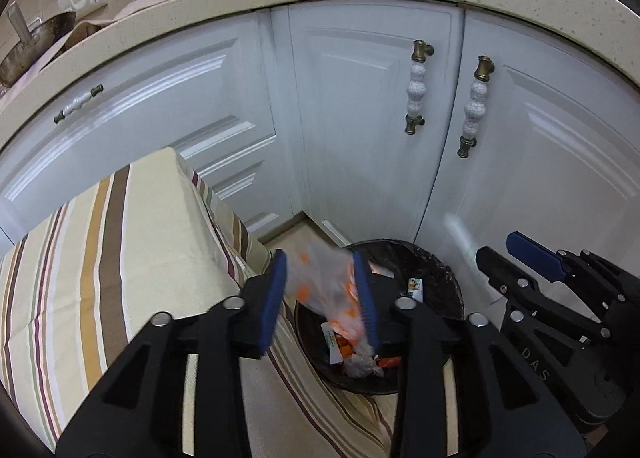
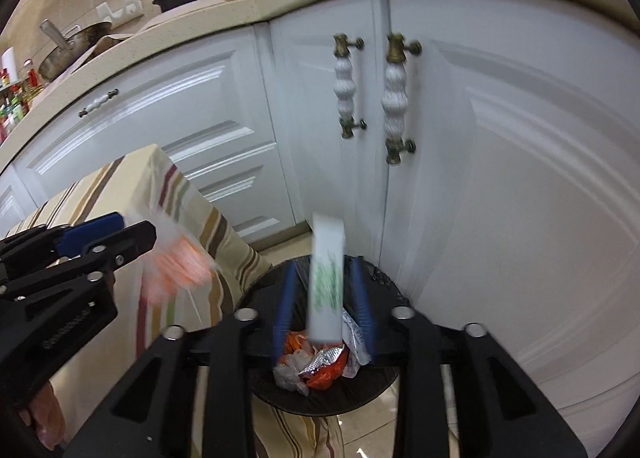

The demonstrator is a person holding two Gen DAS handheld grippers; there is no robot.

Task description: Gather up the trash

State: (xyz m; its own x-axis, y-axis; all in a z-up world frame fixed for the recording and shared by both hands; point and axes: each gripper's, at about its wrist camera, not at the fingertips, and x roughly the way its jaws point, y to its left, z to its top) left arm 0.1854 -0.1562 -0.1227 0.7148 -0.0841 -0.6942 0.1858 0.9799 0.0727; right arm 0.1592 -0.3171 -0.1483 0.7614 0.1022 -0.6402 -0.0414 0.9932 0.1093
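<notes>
We hold both tools directly over the black bin (image 2: 384,390) on the floor beside the striped cloth (image 1: 132,266), so that whatever is let go falls inside. The left tool (image 1: 320,298) stands partly open around a clear bag with orange print (image 1: 320,282), blurred; the right tool (image 2: 324,298) stands partly open around a white carton with green print (image 2: 326,278), also blurred. Whether the pads touch either, we cannot tell. Crumpled wrappers (image 2: 316,366) already lie in the bin.
</notes>
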